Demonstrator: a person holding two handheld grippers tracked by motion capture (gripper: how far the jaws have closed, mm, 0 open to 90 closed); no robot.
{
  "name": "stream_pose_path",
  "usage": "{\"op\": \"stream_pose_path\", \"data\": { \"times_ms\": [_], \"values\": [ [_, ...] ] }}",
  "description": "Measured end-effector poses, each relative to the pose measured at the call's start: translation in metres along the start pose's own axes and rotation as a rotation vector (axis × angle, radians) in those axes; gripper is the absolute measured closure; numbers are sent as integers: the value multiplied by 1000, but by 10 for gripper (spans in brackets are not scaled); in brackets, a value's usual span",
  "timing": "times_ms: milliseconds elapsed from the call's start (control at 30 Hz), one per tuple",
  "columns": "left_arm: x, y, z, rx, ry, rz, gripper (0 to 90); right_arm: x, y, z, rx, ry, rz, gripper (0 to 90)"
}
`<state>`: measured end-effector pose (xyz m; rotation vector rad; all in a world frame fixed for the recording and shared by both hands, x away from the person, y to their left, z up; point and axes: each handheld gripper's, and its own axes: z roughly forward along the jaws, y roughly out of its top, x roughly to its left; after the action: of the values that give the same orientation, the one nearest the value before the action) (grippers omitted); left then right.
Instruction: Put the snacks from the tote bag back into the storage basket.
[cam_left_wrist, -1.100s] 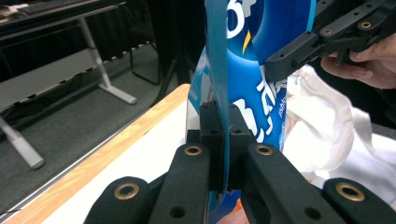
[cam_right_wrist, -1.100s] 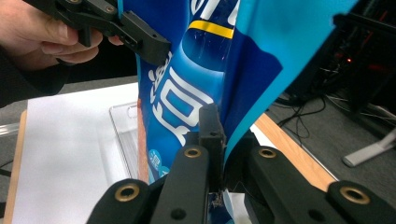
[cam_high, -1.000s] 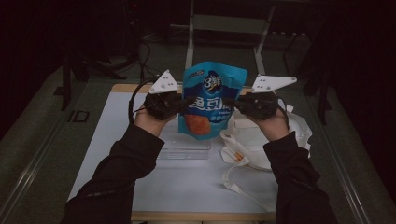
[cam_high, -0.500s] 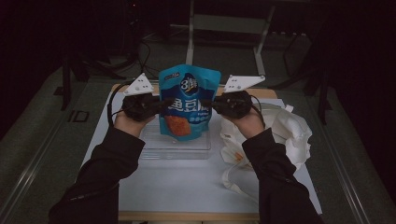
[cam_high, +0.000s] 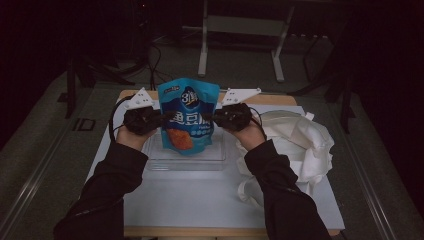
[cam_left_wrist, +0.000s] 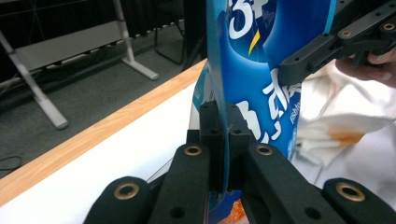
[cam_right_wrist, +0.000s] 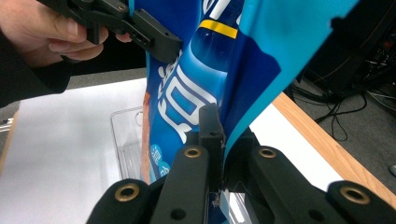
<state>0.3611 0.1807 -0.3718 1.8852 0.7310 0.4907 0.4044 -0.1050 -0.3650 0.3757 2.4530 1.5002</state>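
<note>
Nearest you, bare white table top (cam_high: 200, 200), your sleeves coming in over it. Next out, the clear tray (cam_high: 185, 159), with the blue snack pouch (cam_high: 189, 116) hanging upright just above it, lower edge near the tray floor. Your left gripper (cam_high: 161, 119) is clamped on the pouch's left edge, your right gripper (cam_high: 209, 119) on its right edge; in both gripper views the jaws pinch the film flat. Over the last second you've carried the pouch leftward from above the white cloth bag (cam_high: 295, 145) to over the tray. Likely meaning: transfer nearly done, lowering and release remain. Beyond: wooden table edge (cam_high: 272, 99), dark floor.
</note>
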Motion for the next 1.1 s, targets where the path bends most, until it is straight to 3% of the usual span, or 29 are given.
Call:
{"op": "stream_pose_path", "data": {
  "times_ms": [500,800,1100],
  "values": [
    [5,-36,6,38,-39,-42,900,9,-27,23,45,34,46,889],
    [7,-54,6,14,-73,-71,899,19,-37,28,47,40,50,888],
    [4,-61,5,5,-100,-63,896,21,-46,27,37,54,65,887]
  ]
}}
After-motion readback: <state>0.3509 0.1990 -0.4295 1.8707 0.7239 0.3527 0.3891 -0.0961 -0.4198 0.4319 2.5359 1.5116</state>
